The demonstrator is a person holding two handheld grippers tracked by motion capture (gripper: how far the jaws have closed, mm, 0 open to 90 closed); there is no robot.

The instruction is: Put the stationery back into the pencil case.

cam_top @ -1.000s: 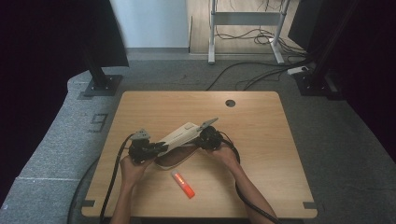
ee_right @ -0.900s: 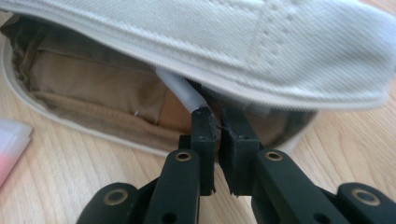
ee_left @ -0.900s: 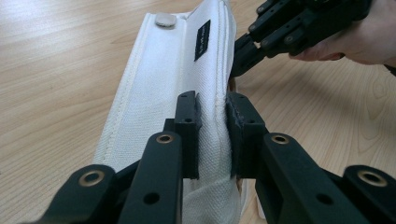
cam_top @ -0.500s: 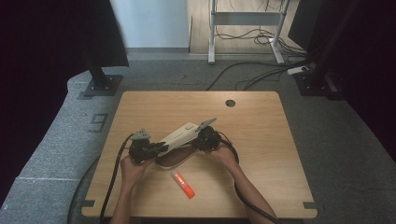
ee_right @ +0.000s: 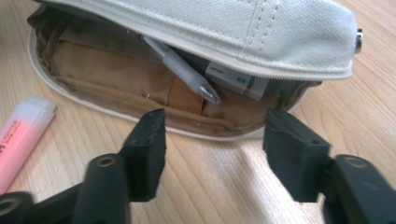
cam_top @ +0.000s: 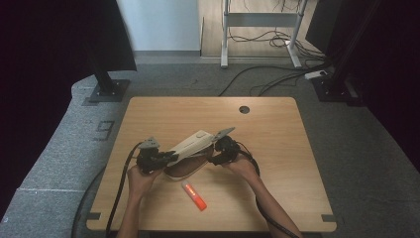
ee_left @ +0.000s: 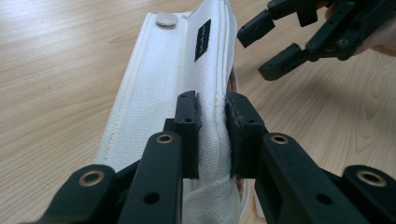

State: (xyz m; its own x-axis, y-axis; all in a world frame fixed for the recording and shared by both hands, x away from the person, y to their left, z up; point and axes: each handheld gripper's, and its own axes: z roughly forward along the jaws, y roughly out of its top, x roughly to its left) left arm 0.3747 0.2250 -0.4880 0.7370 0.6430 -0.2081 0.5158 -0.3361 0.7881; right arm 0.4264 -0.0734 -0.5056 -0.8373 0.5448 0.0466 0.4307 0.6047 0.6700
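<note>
my left tongs (ee_left: 212, 135) are clamped on the raised flap of a white pencil case (cam_top: 190, 145) near the middle of the wooden table (cam_top: 277, 144). my right tongs (ee_right: 215, 140) stand apart at its open mouth (a pen (ee_right: 182, 70) inside). an orange highlighter (cam_top: 193, 195) lies at 6 o'clock of it.

The left tongs (ee_left: 212, 135) pinch the raised edge of a white fabric pouch (ee_left: 159, 88) over the wooden table (ee_left: 56, 70). The right tongs (ee_left: 299, 39) hang spread just beside it, upper right.
</note>
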